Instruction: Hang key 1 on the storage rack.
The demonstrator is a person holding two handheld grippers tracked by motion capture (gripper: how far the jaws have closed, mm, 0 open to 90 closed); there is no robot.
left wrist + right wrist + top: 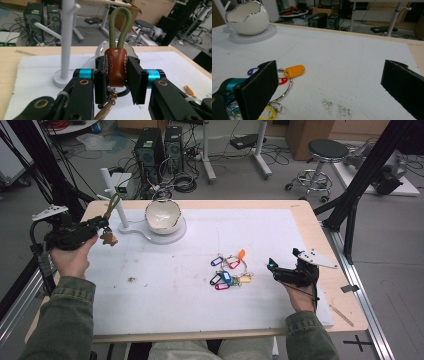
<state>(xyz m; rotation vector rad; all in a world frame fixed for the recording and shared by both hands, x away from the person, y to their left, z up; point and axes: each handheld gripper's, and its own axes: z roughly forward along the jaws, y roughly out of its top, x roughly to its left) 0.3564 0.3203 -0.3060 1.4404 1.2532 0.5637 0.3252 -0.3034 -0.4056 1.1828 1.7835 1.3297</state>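
Leather key fob (115, 68) in closed left hand-held gripper (116, 76)

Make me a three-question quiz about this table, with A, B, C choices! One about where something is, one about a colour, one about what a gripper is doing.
1. Where is the egg-shaped bowl?
A. on the round white stand base
B. on the floor
C. in the right gripper

2. What colour is the cord loop on the keychain?
A. pink
B. green
C. white

3. What is the left gripper doing?
A. standing wide open
B. resting on the bowl
C. clamping the brown leather tab

Answers: 1 A, the bowl sits on the base beside the white post. 2 B, the loop is olive green. 3 C, both pads press the tab's sides.
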